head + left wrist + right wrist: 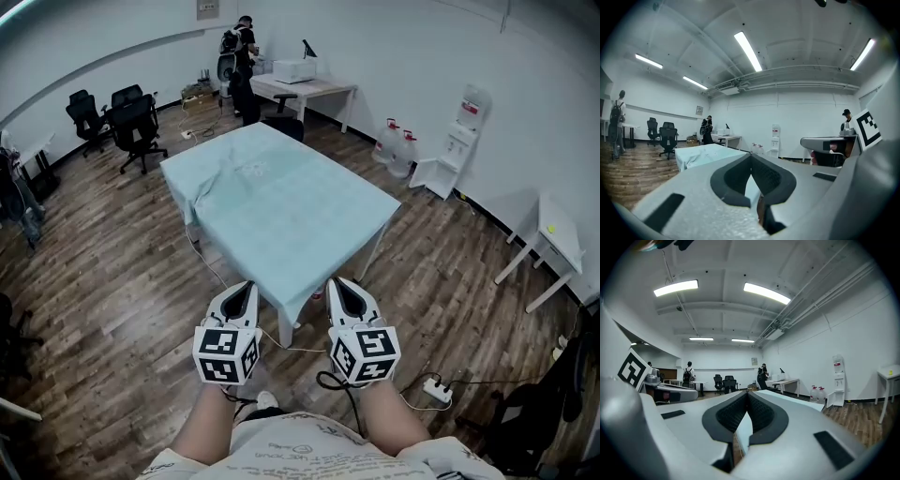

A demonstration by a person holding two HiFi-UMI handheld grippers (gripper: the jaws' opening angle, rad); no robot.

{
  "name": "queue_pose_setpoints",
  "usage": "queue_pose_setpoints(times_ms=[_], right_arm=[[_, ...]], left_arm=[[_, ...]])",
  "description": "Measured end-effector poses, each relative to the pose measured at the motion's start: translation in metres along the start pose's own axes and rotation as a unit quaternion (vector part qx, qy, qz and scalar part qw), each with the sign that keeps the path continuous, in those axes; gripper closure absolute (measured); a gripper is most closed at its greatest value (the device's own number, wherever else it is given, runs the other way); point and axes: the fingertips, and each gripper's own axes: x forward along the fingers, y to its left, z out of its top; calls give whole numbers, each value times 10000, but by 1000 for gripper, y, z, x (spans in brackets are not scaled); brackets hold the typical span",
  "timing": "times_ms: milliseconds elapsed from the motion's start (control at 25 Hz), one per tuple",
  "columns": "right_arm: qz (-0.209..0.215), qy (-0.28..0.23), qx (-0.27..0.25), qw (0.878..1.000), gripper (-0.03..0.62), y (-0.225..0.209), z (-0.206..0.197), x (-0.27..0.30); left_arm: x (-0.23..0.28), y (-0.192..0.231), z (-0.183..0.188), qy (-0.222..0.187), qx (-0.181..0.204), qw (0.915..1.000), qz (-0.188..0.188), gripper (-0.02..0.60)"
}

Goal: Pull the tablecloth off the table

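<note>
A pale blue tablecloth (pixel 281 202) covers the rectangular table; it is rumpled near the far left side and hangs over the edges. Its near corner (pixel 292 305) droops between my two grippers. My left gripper (pixel 247 287) is just left of that corner, jaws shut and empty. To the right of the corner my right gripper (pixel 336 282) is also shut on nothing. In the left gripper view the shut jaws (pixel 751 155) point toward the cloth (pixel 705 152). The right gripper view shows its pads (pixel 747 394) pressed together.
Black office chairs (pixel 131 122) stand at the back left. A desk with a printer (pixel 298 70) and a person are at the far wall. A water dispenser (pixel 464 131), bottles (pixel 398 145), a white side table (pixel 553 239) and a floor power strip (pixel 433 386) lie to the right.
</note>
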Motion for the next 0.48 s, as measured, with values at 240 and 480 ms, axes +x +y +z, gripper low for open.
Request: queue_pose_setpoints(times_ms=[240,480], right_arm=[[-246,-1,93,9997,580,-3,0,76],[-406,85,290,9987,580,-8,-12,119]], left_arm=[[50,67,13,-43,2,10000,-47,569],[88,100,4,212,-19,9996,-179,569]])
